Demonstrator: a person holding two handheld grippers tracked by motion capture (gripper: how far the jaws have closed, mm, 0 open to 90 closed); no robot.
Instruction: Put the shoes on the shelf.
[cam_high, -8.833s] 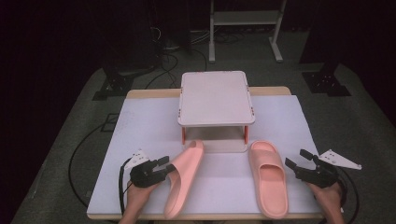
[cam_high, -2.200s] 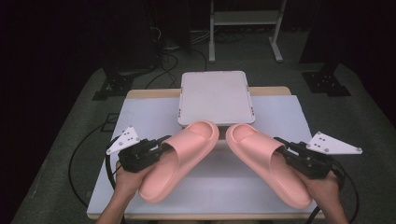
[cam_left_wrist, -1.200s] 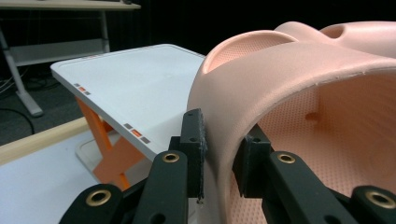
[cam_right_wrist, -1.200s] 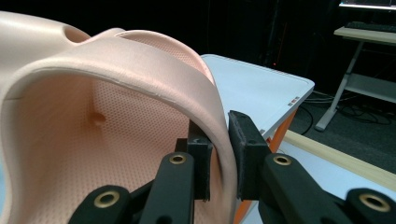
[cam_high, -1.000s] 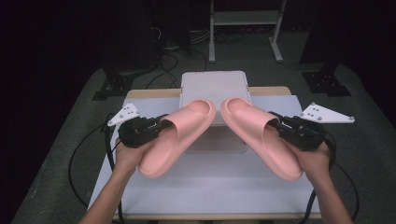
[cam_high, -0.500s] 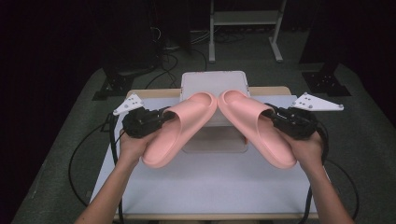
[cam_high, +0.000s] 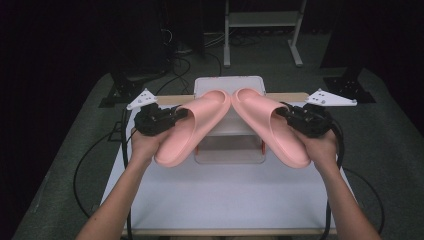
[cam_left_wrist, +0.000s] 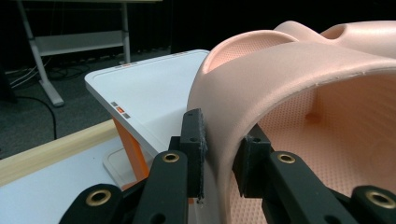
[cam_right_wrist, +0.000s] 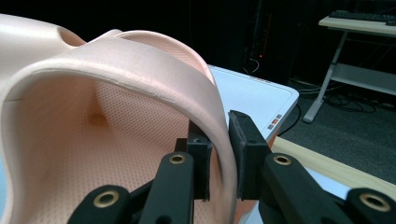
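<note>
Because each slipper hangs only by a thin strap edge, either could twist free or bump the other above the small white rack (cam_high: 229, 85). Left gripper (cam_high: 159, 119) pinches the left slipper (cam_high: 192, 127); right gripper (cam_high: 302, 119) pinches the right slipper (cam_high: 270, 125). Nothing sits on the rack.

White rack (cam_high: 229, 86); table (cam_high: 225, 200); cables (cam_high: 85, 170)

Left gripper (cam_high: 172, 116) and right gripper (cam_high: 287, 114) raised, fingers clamped, forearms outstretched, angled inward
</note>
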